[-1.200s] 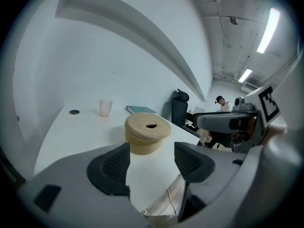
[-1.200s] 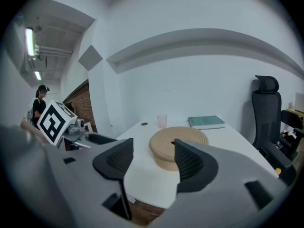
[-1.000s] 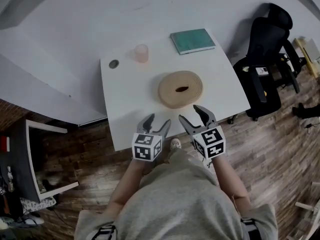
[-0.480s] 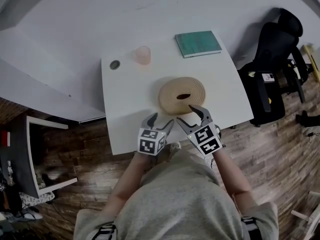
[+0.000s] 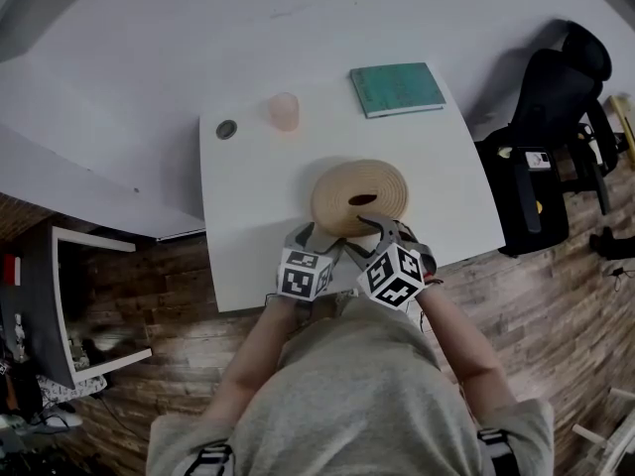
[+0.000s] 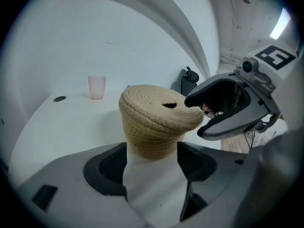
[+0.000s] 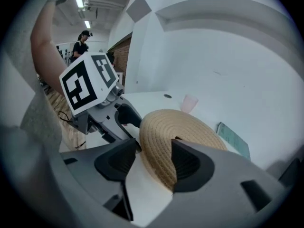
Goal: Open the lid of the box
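Near the table's front edge stands the woven box, lid on — its wall at the tips of the left gripper's released, just-widened fingers, its lid rim between the right gripper's just-narrowing, unclenched fingers.

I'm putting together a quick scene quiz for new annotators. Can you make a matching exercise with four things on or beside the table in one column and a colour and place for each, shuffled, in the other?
Column one
1. woven box
2. cup
3. book
4. office chair

Column two
A. teal, flat at the far right corner of the table
B. black, off the table to the right
C. translucent pink, upright near the far edge
D. tan, closed, near the front edge

Pairs: 1-D, 2-C, 3-A, 4-B
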A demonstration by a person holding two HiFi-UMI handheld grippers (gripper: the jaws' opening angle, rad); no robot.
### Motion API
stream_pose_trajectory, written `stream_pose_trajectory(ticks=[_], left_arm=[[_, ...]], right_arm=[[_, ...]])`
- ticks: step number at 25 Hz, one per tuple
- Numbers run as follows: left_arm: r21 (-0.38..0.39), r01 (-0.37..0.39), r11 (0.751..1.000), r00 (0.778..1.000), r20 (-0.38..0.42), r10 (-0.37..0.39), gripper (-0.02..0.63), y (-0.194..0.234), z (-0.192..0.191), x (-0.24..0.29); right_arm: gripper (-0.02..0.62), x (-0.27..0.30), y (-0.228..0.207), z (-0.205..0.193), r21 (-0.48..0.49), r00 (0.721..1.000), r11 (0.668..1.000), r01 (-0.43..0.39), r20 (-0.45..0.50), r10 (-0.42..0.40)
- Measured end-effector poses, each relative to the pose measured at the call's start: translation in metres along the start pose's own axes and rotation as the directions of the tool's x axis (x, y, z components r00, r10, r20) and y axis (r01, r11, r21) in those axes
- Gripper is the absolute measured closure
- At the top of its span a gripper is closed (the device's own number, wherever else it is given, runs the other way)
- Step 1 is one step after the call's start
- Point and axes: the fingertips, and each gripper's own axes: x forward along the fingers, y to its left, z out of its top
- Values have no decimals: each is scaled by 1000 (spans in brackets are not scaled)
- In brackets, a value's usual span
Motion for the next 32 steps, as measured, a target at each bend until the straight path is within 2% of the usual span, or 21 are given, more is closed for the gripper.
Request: stream_pose_trajectory(ticks=[6, 11, 19, 25, 32], left_arm=[[17, -13, 1000, 1000, -4, 13, 304, 3, -2, 12], [19, -5, 1000, 1000, -5, 5, 304, 3, 0, 15], [4, 1, 1000, 1000, -4, -1, 304, 5, 1, 15], [0, 4, 1000, 1000, -8, -4, 304, 4, 1, 16], [3, -6, 1000, 1000, -11, 6, 305, 5, -1, 15]], right_arm=[[380, 13, 5, 0, -153, 1000, 988, -22, -25, 18], [397, 22, 5, 0, -235, 999, 971, -36, -33, 29], [403, 24, 5, 1, -251, 999, 967, -39, -20, 35], [433, 22, 8, 1, -293, 999, 955, -47, -33, 39], [453, 10, 7, 9, -290, 999, 956, -55, -16, 52]])
